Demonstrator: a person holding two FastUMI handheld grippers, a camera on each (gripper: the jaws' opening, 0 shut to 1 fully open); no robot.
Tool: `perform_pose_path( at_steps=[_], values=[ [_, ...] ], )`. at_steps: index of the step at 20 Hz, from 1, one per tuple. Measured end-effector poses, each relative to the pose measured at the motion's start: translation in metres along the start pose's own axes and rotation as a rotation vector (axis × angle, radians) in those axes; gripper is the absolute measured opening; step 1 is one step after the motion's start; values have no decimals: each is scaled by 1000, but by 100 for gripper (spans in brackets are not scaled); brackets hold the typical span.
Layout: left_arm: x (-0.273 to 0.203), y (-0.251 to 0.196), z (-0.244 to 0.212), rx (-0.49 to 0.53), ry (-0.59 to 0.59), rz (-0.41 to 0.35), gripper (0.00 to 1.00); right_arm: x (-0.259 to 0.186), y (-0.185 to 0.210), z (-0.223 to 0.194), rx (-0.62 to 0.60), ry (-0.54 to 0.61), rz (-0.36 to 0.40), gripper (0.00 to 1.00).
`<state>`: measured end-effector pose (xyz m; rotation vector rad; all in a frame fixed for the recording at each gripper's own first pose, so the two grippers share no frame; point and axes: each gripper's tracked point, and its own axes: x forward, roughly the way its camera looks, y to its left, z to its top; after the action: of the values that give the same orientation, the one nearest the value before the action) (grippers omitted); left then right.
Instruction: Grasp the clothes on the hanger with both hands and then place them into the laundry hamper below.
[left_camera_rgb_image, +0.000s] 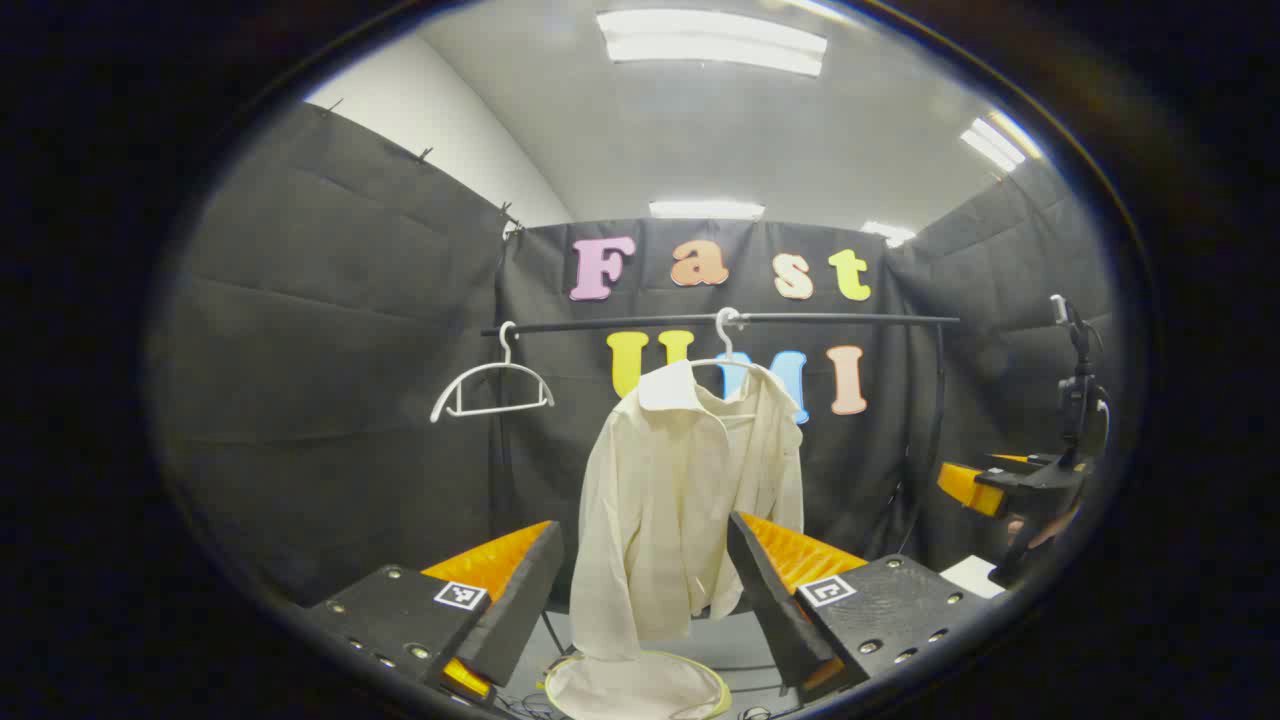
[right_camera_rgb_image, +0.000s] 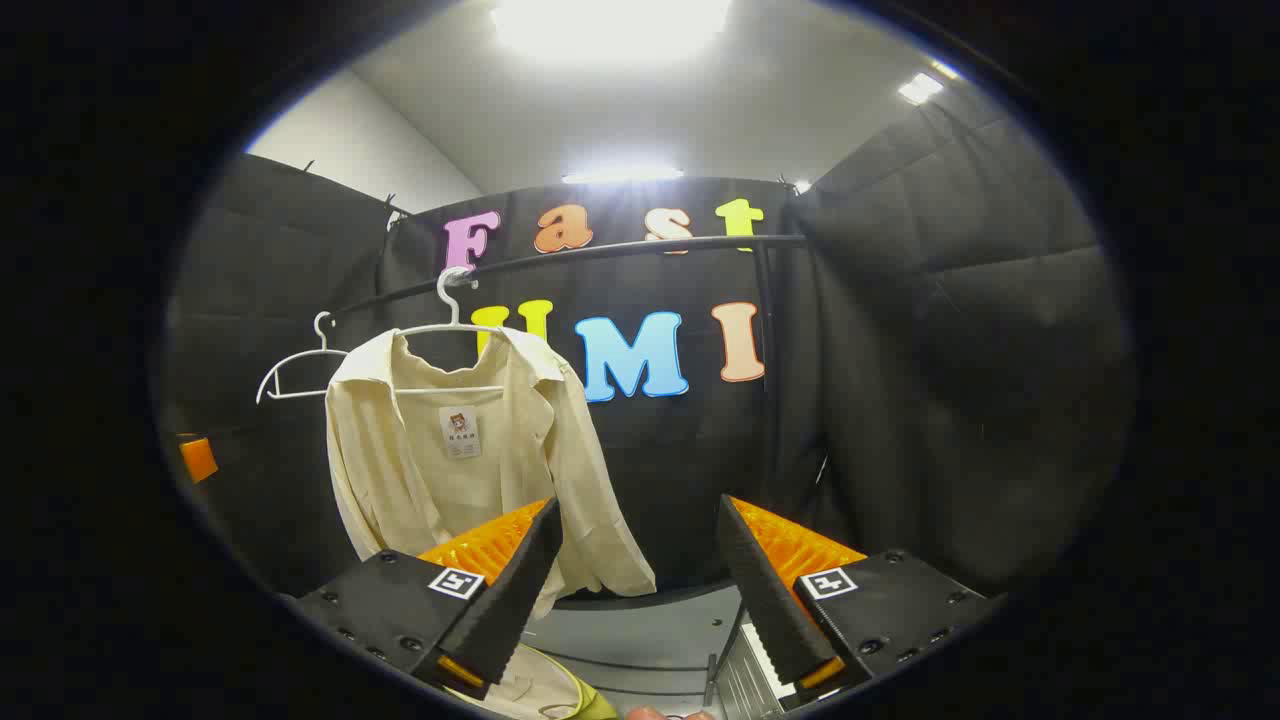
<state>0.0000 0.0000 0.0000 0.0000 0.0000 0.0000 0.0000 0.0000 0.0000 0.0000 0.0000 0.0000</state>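
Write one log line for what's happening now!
stage: approach | left tongs: open | right tongs: open | cream shirt: on hanger | hamper: below

Shirt (left_camera_rgb_image: 690, 510): cream woven cloth, soft, matt with faint sheen, creased; small paper-like label inside collar.
Hanger (left_camera_rgb_image: 727, 352) under shirt: white, smooth, looks plastic. Empty hanger (left_camera_rgb_image: 492, 385): same finish.
Rail (left_camera_rgb_image: 850, 319): dark, smooth tube, slight gloss, likely metal.
Hamper (left_camera_rgb_image: 640, 685): pale thin fabric, matt, yellow-green rim.
Left gripper (left_camera_rgb_image: 645, 600) and right gripper (right_camera_rgb_image: 640, 600): finger bodies matt, finely textured plastic; inner pads ribbed.
Booth wall (left_camera_rgb_image: 330, 380): black matt cloth, wrinkled.
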Motion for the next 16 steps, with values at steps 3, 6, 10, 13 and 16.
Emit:
perform_pose_path(
  at_steps=[3,6,10,13,16],
  values=[
    [4,-4,-3,6,9,-6,96,0,1,1,-8,-7,8,99],
    [5,-7,-4,-3,12,-14,99,-1,1,-2,-13,0,12,97],
    [11,-13,-6,0,20,-25,96,-1,-5,-6,-12,10,9,99],
    [20,-20,-7,-5,26,-34,96,-1,-5,-11,-3,25,14,99],
    [27,-25,-10,-14,35,-44,96,7,-9,-12,-10,34,5,99]
  ],
)
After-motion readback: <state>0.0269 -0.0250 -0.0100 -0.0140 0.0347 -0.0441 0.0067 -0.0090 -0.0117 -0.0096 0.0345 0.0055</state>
